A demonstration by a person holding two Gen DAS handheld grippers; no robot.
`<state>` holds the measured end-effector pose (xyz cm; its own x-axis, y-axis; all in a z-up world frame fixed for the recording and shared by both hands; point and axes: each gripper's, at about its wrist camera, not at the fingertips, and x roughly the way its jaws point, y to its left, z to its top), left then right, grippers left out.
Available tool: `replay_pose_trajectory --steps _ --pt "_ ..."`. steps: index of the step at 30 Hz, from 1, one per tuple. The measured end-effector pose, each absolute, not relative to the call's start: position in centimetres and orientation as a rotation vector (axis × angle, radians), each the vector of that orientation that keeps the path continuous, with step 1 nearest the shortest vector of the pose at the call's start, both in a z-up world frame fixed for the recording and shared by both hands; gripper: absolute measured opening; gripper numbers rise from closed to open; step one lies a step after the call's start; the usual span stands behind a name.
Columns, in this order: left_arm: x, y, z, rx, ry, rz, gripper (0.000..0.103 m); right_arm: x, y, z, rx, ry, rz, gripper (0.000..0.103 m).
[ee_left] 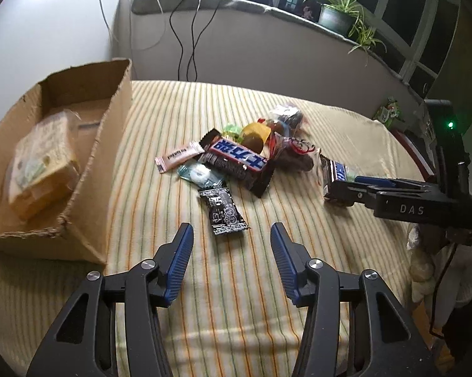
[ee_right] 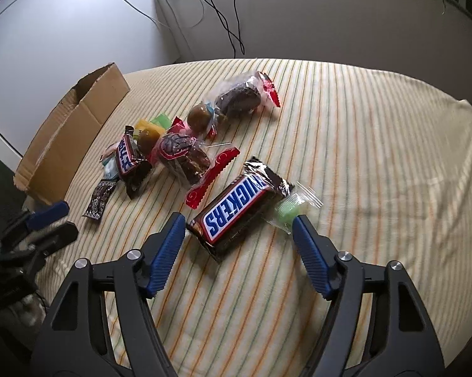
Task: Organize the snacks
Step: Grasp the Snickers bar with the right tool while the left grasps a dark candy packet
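Observation:
A pile of wrapped snacks [ee_left: 245, 154] lies on the striped cloth, with a Snickers bar [ee_left: 239, 157] on top and a black packet [ee_left: 223, 210] nearest me. My left gripper [ee_left: 232, 235] is open and empty just in front of the black packet. A cardboard box [ee_left: 104, 144] at the left holds a yellow packet [ee_left: 41, 166]. My right gripper [ee_right: 239, 224] is open around a second Snickers bar [ee_right: 236, 210], apart from the pile [ee_right: 173, 144]. A green candy [ee_right: 290, 209] lies by its right fingertip. The right gripper also shows in the left wrist view [ee_left: 345, 193].
The box also shows at the left in the right wrist view [ee_right: 69, 132]. The striped cloth [ee_right: 361, 157] covers a round table. A windowsill with a potted plant [ee_left: 339, 12] and hanging cables [ee_left: 185, 40] runs behind the table.

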<state>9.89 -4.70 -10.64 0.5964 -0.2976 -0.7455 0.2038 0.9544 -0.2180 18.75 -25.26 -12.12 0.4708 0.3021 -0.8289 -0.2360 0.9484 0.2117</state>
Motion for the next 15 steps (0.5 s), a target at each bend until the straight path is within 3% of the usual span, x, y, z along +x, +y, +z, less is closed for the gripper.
replay_pose_trajectory --steps 6,10,15 --pt "10.1 -4.4 -10.8 -0.118 0.889 -0.282 0.047 18.0 -26.4 -11.5 0.100 1.022 0.325 0.063" --pt "10.4 -4.4 -11.0 -0.127 0.896 -0.285 0.043 17.3 -27.1 -11.0 0.139 1.016 0.339 0.050" --pt "11.1 -4.6 -11.2 -0.136 0.902 -0.291 0.043 17.6 -25.9 -10.7 0.176 1.023 0.400 0.049"
